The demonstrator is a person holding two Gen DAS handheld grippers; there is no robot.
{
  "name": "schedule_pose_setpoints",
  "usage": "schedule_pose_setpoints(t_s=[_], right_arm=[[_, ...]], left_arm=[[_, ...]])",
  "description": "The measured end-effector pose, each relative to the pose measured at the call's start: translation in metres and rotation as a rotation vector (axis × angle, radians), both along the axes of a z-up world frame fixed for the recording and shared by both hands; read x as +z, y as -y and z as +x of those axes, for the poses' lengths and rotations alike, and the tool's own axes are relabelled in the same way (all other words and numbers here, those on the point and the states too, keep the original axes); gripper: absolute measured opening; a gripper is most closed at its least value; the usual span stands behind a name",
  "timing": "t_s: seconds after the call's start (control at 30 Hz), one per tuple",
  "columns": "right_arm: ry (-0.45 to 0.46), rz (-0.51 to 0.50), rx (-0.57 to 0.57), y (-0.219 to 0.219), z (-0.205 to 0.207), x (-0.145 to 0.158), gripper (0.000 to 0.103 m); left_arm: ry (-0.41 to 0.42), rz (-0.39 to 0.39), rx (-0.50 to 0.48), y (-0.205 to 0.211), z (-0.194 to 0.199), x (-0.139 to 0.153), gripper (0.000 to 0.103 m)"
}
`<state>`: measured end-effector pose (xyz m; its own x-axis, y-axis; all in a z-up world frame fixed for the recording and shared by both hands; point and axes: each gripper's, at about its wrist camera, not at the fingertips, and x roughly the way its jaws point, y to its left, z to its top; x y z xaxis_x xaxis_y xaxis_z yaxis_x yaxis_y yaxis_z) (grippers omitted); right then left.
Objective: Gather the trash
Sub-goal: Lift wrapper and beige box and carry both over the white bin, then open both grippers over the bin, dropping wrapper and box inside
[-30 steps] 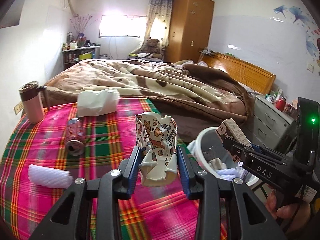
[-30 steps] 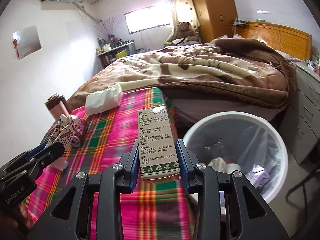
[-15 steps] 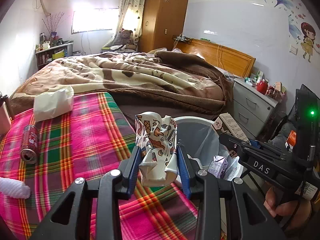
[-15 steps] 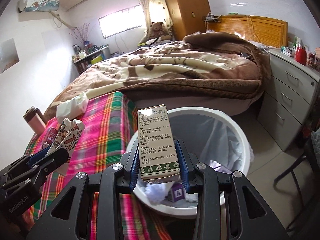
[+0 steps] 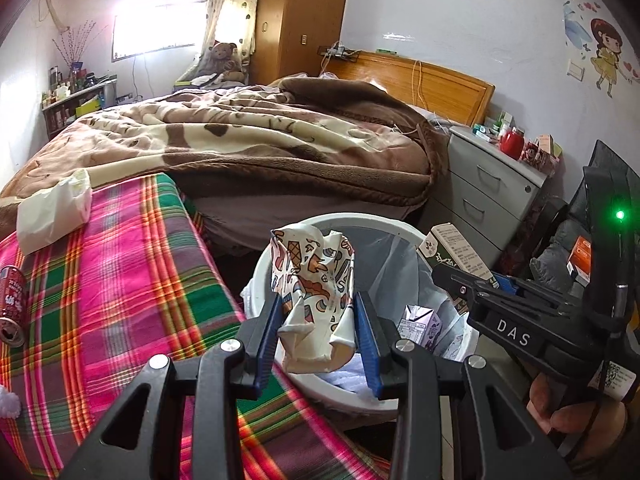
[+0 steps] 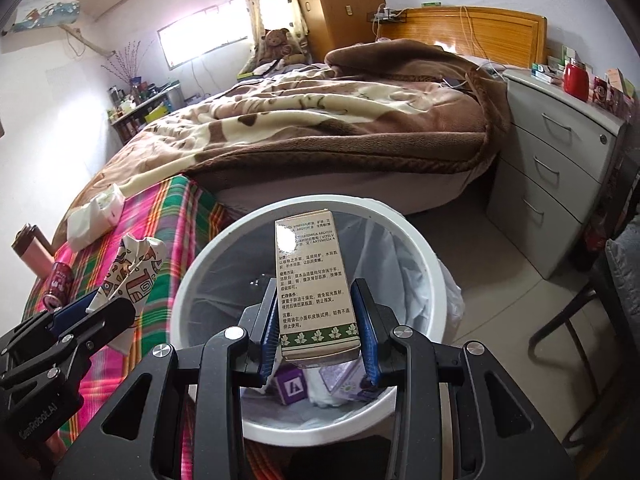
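Observation:
My left gripper (image 5: 316,326) is shut on a crumpled paper cup (image 5: 314,296) with cartoon prints, held over the near rim of the white trash bin (image 5: 260,276). My right gripper (image 6: 318,330) is shut on a small printed carton box (image 6: 314,284), held above the open trash bin (image 6: 420,240), which is lined with a clear bag and holds a purple carton (image 6: 292,386) and other scraps. The left wrist view shows the right gripper (image 5: 452,276) with the box (image 5: 452,248) at the bin's right side. The right wrist view shows the left gripper (image 6: 100,312) with the cup (image 6: 134,268) at the left.
A plaid-covered table (image 5: 120,280) at the left carries a red can (image 5: 12,306), a white plastic bag (image 5: 56,208) and a white foam piece (image 5: 8,400). A bed with a brown blanket (image 5: 260,136) lies behind, and grey drawers (image 6: 560,168) stand right of the bin.
Both grippers have swung right from over the plaid table to over the trash bin, still gripping the cup and the box. The bin now fills the middle of both views.

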<state>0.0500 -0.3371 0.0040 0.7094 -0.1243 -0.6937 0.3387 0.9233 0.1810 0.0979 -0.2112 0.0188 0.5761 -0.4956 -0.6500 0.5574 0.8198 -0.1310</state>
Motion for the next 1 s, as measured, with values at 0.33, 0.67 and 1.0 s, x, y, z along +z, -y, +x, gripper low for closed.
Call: schedule_pose_setpoints(t_s=[0.33,0.67,1.0], right_arm=[[-0.033,0.018,-0.004,0.012,0.004,-0.010,0.036],[-0.033,0.014,-0.007,0.016,0.002,-0.008,0.057],[-0.023,0.012,0.007,0.006,0.005,-0.005,0.057]], left_arm=[[-0.025,0.026,-0.020,0.020,0.008,-0.007,0.040],[-0.028,0.017,-0.015,0.016,0.009,-0.005,0.067],[-0.016,-0.016,0.029,-0.009,0.007,0.003,0.071]])
